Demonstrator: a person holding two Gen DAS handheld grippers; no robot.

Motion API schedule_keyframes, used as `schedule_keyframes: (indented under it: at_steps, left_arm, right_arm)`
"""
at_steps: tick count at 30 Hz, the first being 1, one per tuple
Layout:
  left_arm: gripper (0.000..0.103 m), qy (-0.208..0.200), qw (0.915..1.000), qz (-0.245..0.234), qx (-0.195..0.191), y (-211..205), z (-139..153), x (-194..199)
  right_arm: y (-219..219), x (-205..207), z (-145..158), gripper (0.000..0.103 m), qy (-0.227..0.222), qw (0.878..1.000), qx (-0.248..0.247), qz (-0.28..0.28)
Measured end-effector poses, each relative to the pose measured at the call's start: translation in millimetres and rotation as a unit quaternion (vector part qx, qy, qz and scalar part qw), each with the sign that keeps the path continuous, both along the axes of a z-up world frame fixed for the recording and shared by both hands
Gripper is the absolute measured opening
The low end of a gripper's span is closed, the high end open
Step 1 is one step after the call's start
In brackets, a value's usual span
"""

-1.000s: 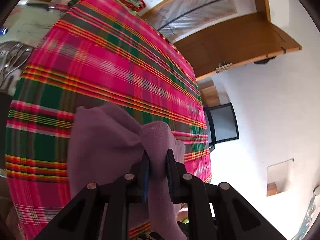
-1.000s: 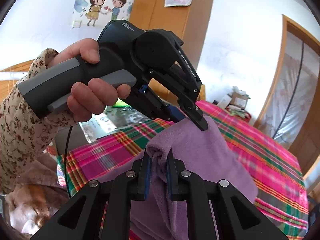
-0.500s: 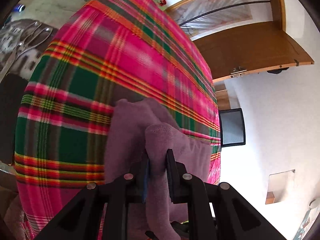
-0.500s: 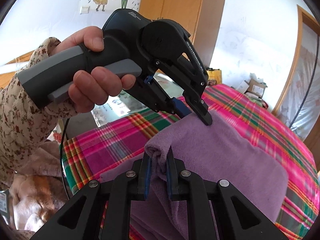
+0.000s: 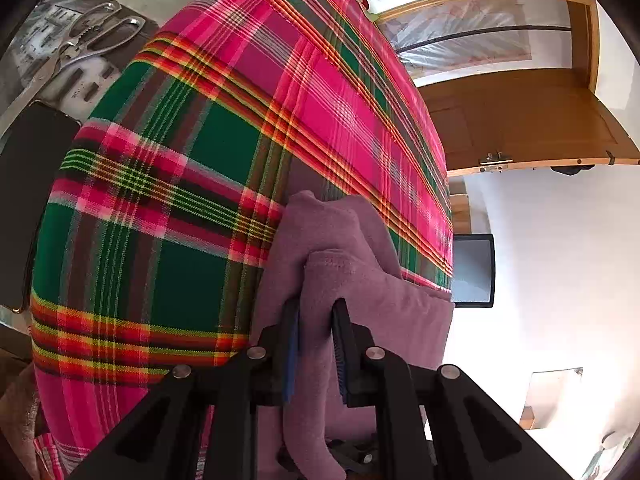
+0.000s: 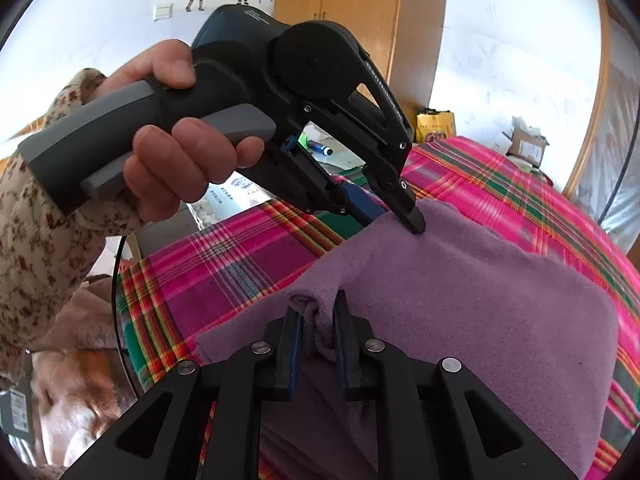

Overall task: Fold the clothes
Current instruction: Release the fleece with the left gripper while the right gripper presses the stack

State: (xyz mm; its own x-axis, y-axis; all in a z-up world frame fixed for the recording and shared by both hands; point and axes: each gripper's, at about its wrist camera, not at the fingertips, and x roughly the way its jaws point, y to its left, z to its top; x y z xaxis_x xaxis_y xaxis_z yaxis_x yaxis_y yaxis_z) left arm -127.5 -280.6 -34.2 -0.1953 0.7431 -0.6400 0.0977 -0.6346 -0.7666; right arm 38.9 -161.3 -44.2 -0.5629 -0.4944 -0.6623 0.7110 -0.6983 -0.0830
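Note:
A purple fleece cloth (image 5: 344, 276) lies folded on a table covered with a pink and green plaid cloth (image 5: 180, 160). My left gripper (image 5: 316, 308) has a bunched edge of the fleece between its pads, and its jaws are opening. In the right wrist view the fleece (image 6: 460, 300) spreads flat to the right. The right gripper (image 6: 316, 308) pinches a small fold of its near edge, jaws likewise opening. A hand (image 6: 172, 160) holds the left gripper (image 6: 400, 220), whose tips rest on the fleece's far corner.
Metal shears (image 5: 92, 32) and a dark phone (image 5: 28, 200) lie on the bare surface left of the plaid cloth. A wooden door (image 5: 520, 120) stands open beyond the table. Cardboard boxes (image 6: 528, 148) sit at the far end, a blue pen (image 6: 320, 147) behind the left gripper.
Both grippers have come down with the fleece, which now lies flatter on the plaid cloth. The jaws of both stand slightly wider than before.

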Motion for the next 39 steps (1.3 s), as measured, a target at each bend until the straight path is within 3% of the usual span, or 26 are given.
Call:
schedule_keyframes:
  at_steps: [5,9,15,20,23,29,35,39]
  left_arm:
    - [0.02,0.027,0.9979,0.043,-0.042,-3.9,20.3,17.5]
    - [0.022,0.061,0.9923,0.082,-0.07,-8.4,40.4,36.5]
    - [0.022,0.09,0.9903,0.054,-0.091,14.9,55.9,62.1]
    - [0.022,0.069,0.9921,0.002,-0.105,42.1,43.4,67.8]
    - [0.022,0.055,0.9922,-0.01,-0.111,50.5,32.2,66.7]
    - [0.023,0.052,0.9921,-0.001,-0.114,52.8,31.3,71.4]
    - [0.023,0.037,0.9949,0.017,-0.093,43.8,23.6,70.9]
    - [0.023,0.034,0.9947,0.017,-0.096,45.1,22.5,69.7]
  right_arm:
    - [-4.4,2.5,1.5,0.022,0.001,1.0,0.01,0.001]
    - [18.0,11.3,19.9,0.022,-0.004,0.999,-0.036,0.005]
    - [85.0,45.2,61.9,0.027,0.062,0.994,-0.084,-0.022]
    - [143.0,69.8,68.8,0.035,0.103,0.989,-0.04,-0.098]
    - [160.3,83.8,58.4,0.035,0.092,0.989,-0.025,-0.114]
    - [150.5,97.6,32.6,0.035,0.087,0.991,0.011,-0.099]
    - [137.6,91.8,14.3,0.035,0.094,0.99,0.049,-0.097]
    - [122.7,89.8,2.3,0.035,0.136,0.978,0.112,-0.114]
